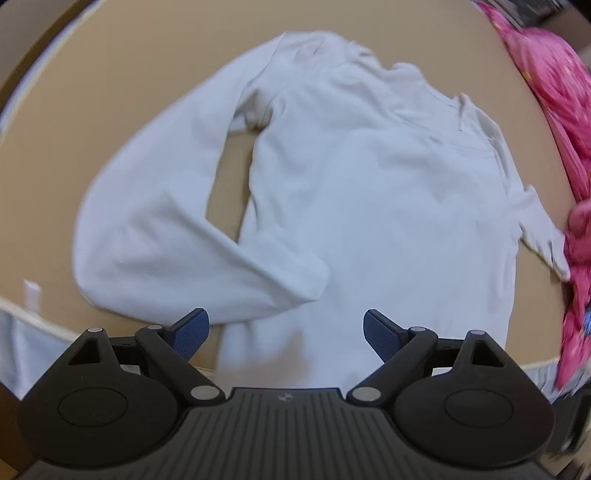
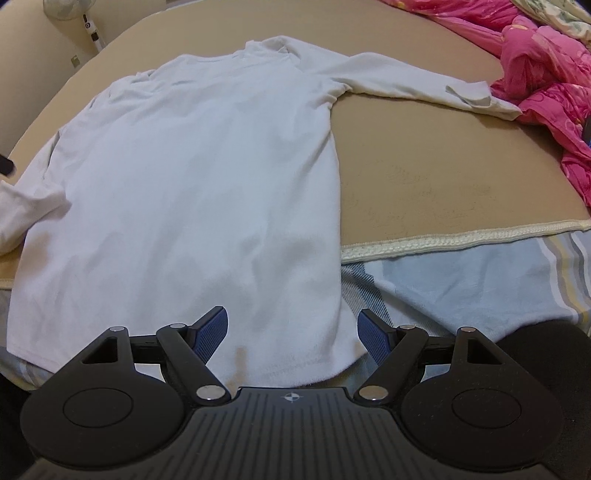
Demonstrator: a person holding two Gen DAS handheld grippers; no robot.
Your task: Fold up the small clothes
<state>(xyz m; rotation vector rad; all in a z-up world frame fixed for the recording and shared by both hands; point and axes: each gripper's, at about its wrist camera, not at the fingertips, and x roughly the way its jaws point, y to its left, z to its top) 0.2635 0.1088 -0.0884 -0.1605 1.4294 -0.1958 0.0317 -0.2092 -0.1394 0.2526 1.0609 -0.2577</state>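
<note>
A white long-sleeved shirt [image 1: 369, 192] lies spread on a tan mat [image 1: 110, 92]. Its one sleeve [image 1: 177, 221] is bent back, with the cuff resting on the shirt's body. My left gripper [image 1: 286, 330] hovers open above the hem area, its blue pads apart with nothing between them. In the right wrist view the same shirt [image 2: 192, 177] fills the left half, its other sleeve [image 2: 413, 83] stretched out to the right. My right gripper [image 2: 293, 332] is open over the shirt's lower hem corner, with the cloth below the pads and not pinched.
A crumpled pink blanket [image 2: 546, 88] lies at the right, touching the outstretched cuff; the pink blanket [image 1: 554, 110] also shows in the left wrist view. The mat's cream edge [image 2: 461, 242] runs over a blue striped sheet [image 2: 480, 280]. A white fan [image 2: 66, 11] stands at the far left.
</note>
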